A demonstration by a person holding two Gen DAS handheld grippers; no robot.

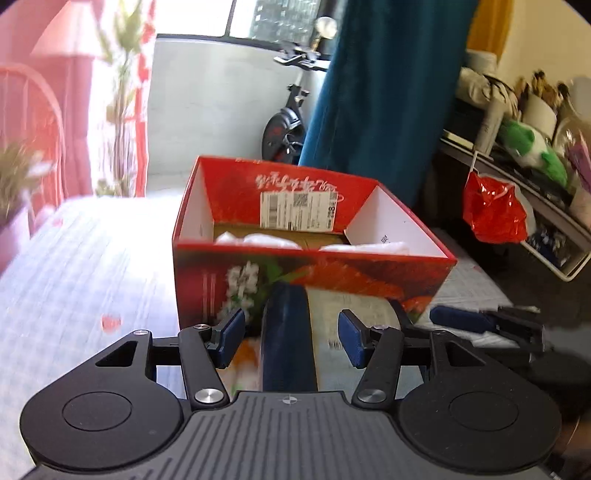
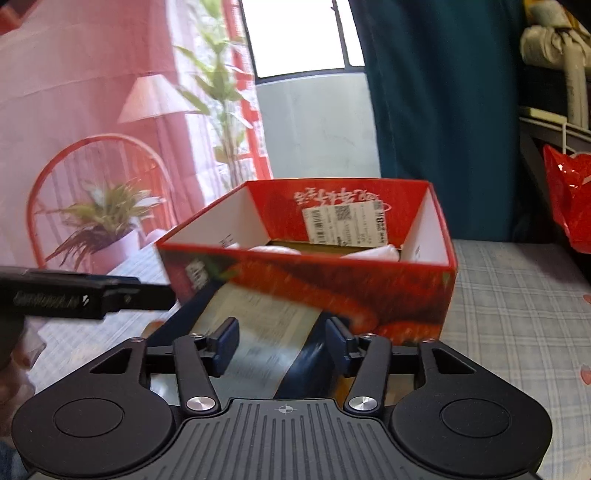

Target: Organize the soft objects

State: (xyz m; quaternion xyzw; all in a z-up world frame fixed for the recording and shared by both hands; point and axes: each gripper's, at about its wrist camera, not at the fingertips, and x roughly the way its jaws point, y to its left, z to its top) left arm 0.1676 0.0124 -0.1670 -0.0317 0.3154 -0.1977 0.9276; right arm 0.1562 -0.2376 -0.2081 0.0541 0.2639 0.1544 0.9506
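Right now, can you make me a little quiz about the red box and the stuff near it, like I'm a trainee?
1. True or false: the red box has a lid on top.
2. What colour are the soft things inside it? A white, B green, C black.
3. Fill in: the flat packet lies ____ the box (inside or outside).

Key: 1 false; 2 A; 3 outside.

Light: daylight came through the window (image 2: 299, 35), which was blown out white.
Glare: the checked cloth (image 1: 92, 251) was washed out at left.
Blur: motion smeared the red box (image 1: 314, 273).
Edges: fisheye bending, dark corners.
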